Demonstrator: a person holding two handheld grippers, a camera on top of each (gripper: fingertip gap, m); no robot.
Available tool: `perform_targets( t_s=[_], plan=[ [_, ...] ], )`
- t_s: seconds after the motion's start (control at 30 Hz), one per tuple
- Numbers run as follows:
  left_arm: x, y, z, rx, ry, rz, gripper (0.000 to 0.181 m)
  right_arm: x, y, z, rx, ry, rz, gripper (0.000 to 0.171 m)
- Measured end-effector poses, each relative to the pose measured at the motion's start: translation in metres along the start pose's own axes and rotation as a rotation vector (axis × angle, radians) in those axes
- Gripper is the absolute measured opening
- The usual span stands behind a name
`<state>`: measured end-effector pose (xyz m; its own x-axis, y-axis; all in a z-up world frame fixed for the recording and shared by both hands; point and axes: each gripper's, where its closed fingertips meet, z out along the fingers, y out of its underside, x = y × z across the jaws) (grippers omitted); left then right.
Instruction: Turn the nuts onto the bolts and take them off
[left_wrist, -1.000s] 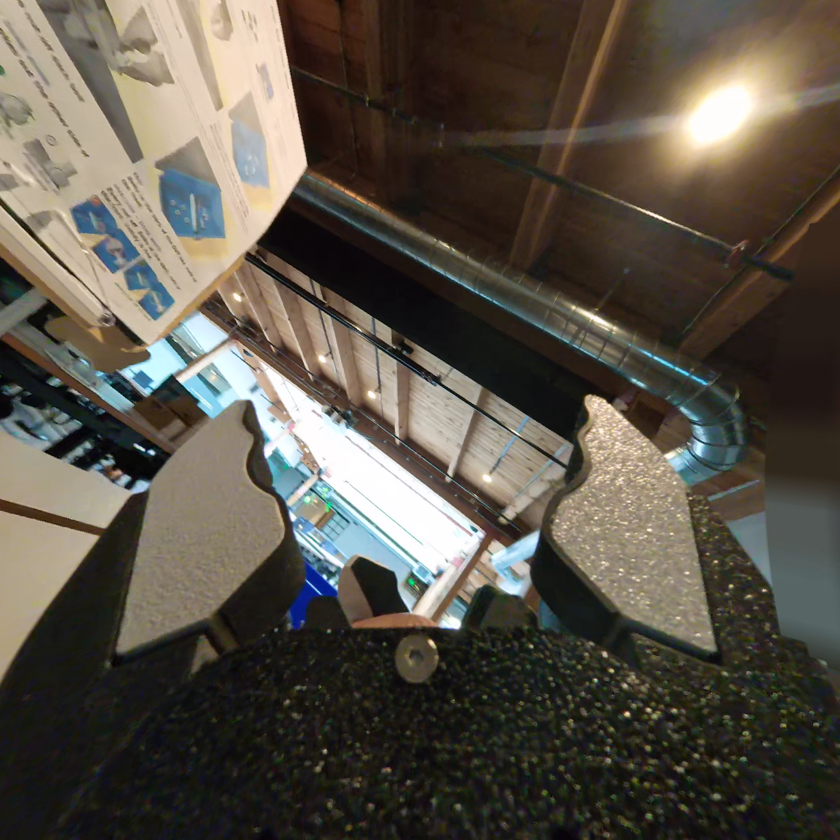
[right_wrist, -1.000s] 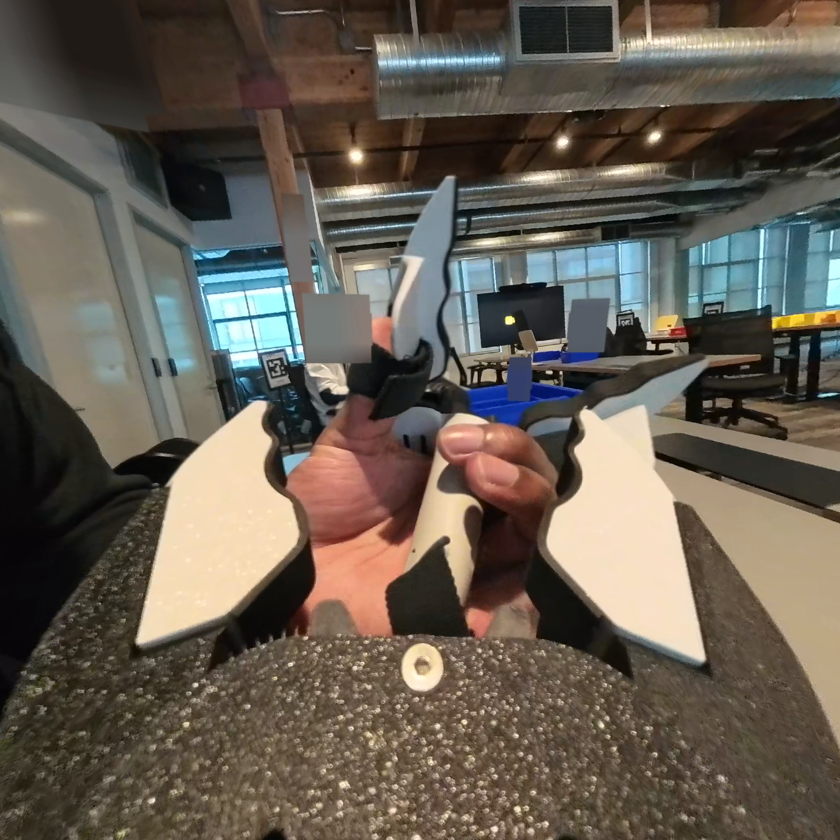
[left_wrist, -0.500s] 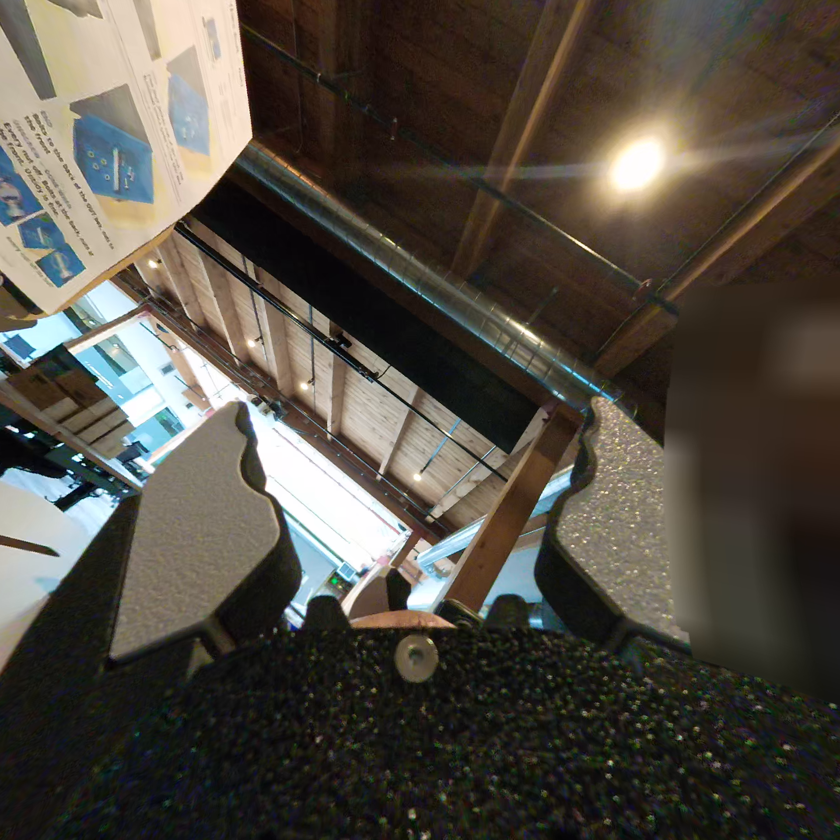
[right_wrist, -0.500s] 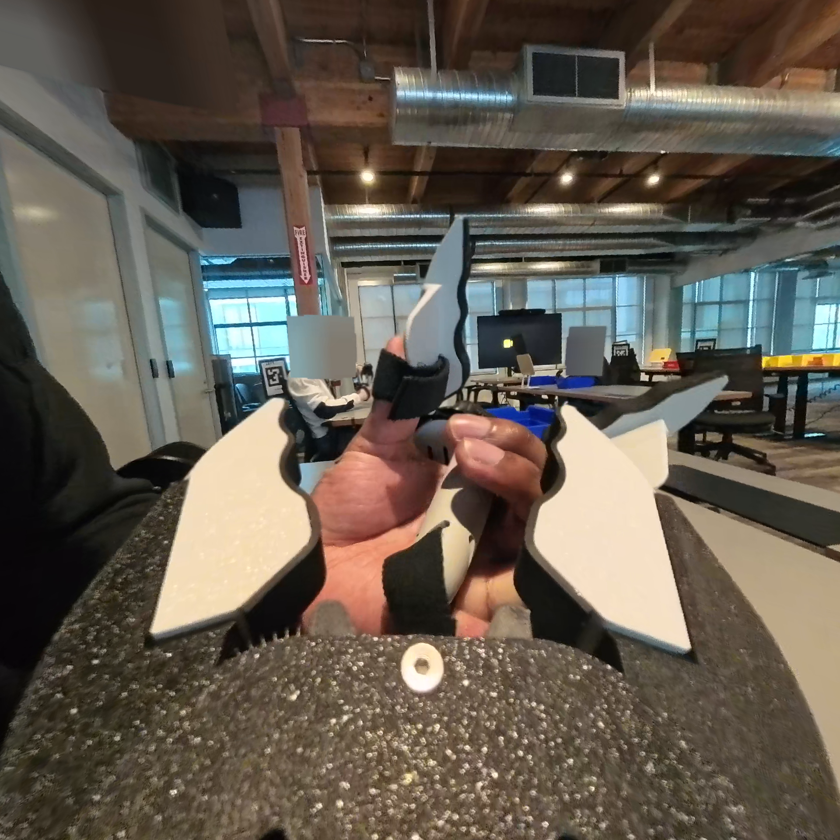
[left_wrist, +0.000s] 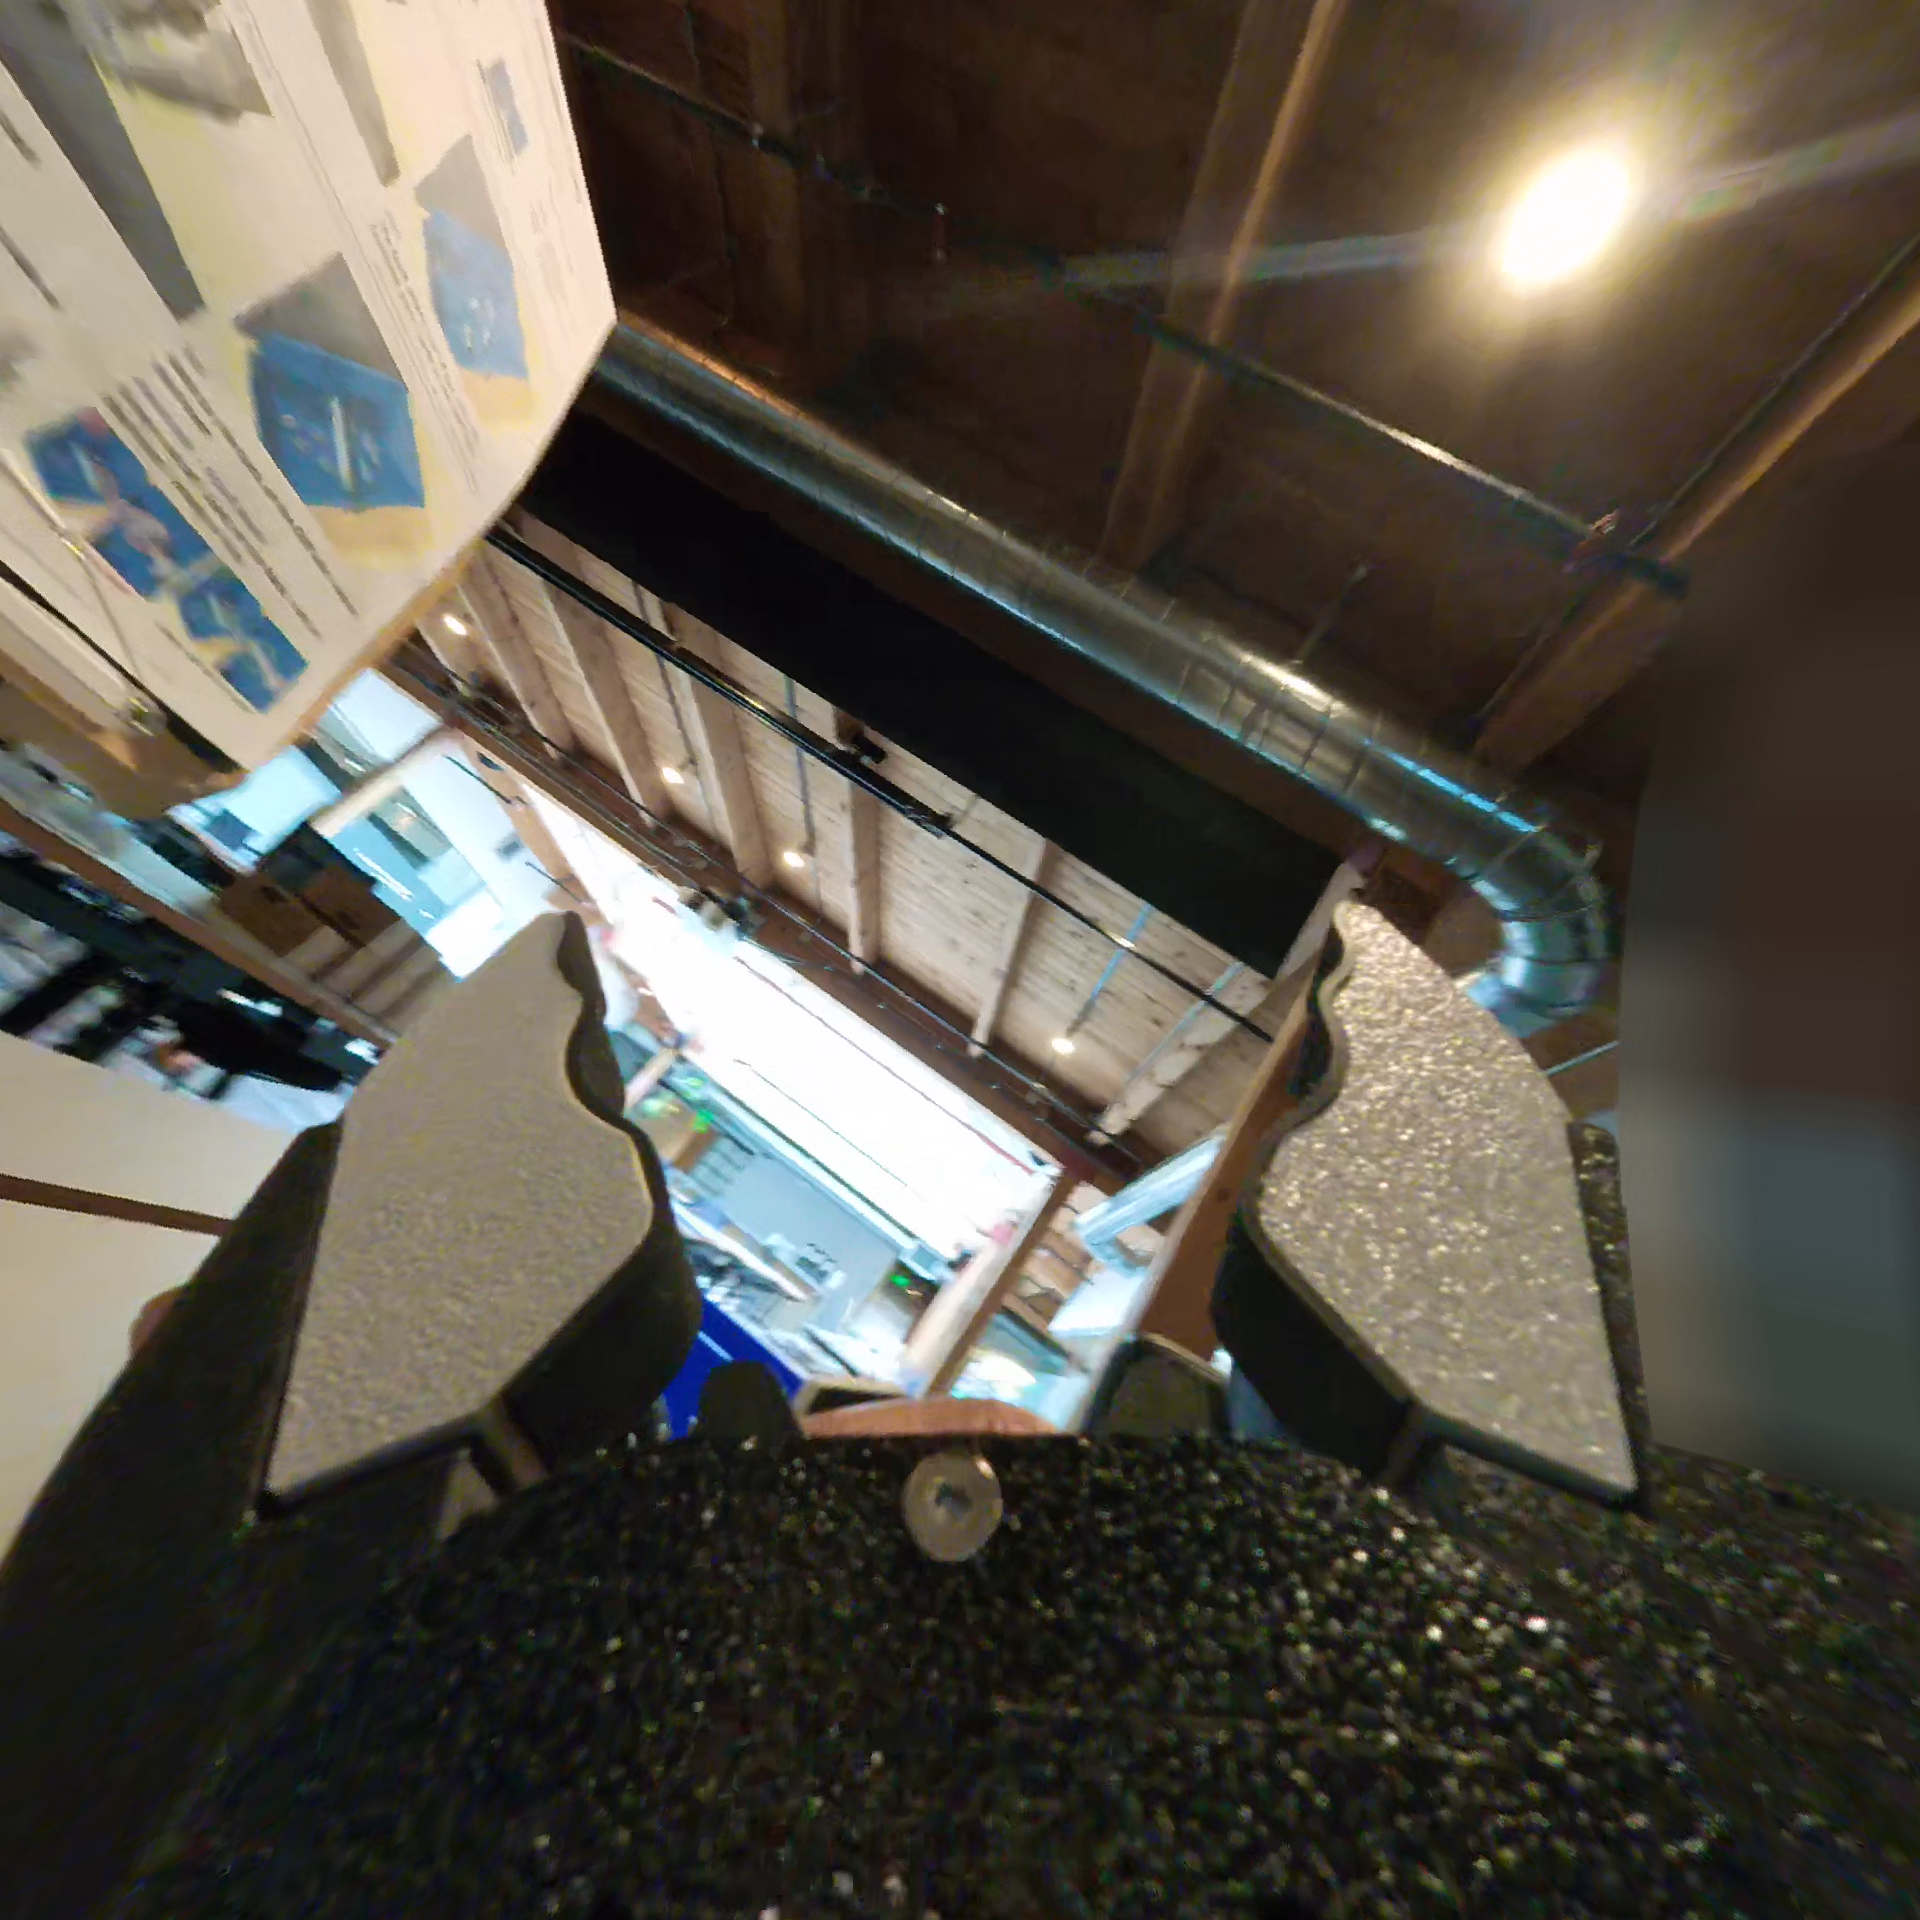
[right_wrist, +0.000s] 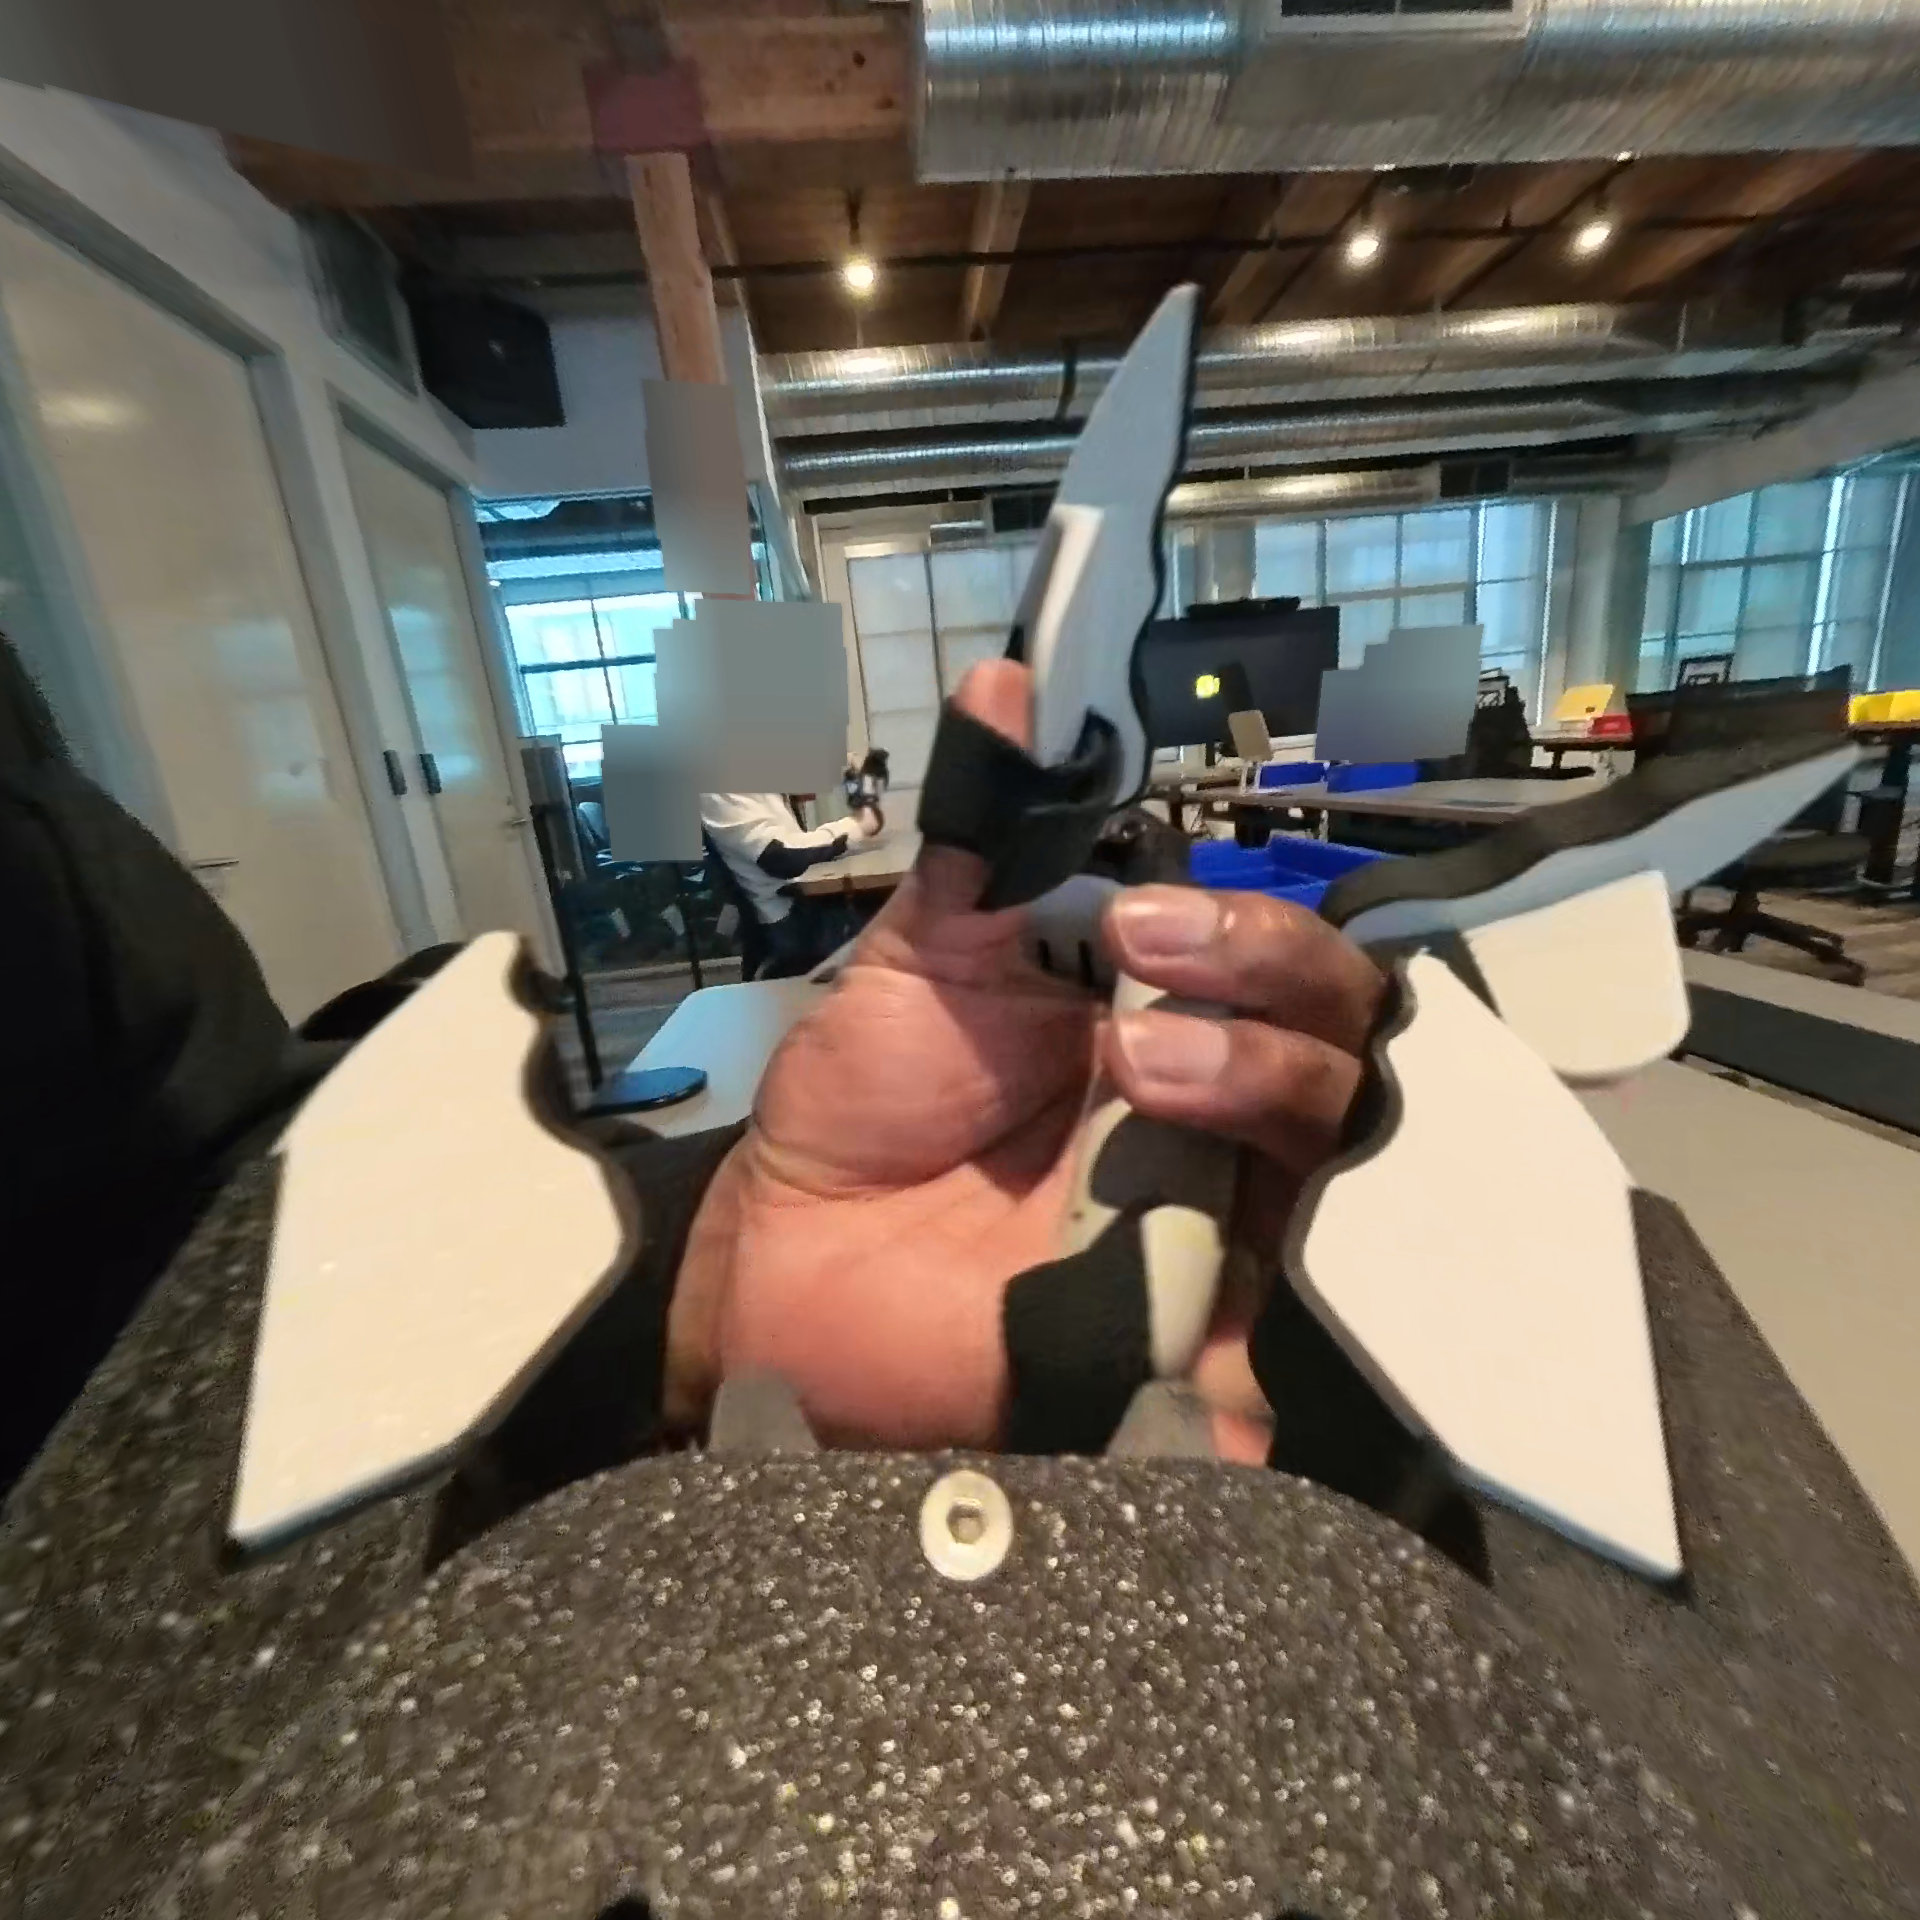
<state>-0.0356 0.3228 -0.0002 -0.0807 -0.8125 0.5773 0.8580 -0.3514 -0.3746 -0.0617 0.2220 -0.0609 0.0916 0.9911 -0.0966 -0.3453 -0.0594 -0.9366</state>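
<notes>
Left hand-held gripper (left_wrist: 951, 1132): jaws spread wide, nothing between them, aimed up at a silver duct (left_wrist: 1143, 644) and ceiling lamp (left_wrist: 1548, 223); printed sheet (left_wrist: 239, 312) up and to its left.

Right hand-held gripper (right_wrist: 966, 1132): jaws wide, empty; straight ahead, the person's hand (right_wrist: 997, 1122) holding the left unit.

Nuts and bolts: not visible, possibly below both views.

Blue bins (right_wrist: 1278, 883): far ahead on a worktop (right_wrist: 1475, 795).

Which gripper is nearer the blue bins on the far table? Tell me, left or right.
Left. The left gripper, open, is held up between the right gripper and the blue bins. The right gripper sits behind it, farther back.
</notes>
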Motion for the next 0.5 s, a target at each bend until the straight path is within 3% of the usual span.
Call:
perform_targets(
  t_s=[0.23, 0.5],
  plan=[
    [0.0, -0.036, -0.015, 0.176, 0.001, 0.183, 0.113, 0.034, -0.027, -0.014, 0.084, 0.091, 0.076, 0.146],
    [0.013, 0.041, 0.002, -0.113, 0.154, 0.198, 0.106, 0.065, -0.099, -0.046, 0.413, 0.183, 0.151, 0.146]
  ],
)
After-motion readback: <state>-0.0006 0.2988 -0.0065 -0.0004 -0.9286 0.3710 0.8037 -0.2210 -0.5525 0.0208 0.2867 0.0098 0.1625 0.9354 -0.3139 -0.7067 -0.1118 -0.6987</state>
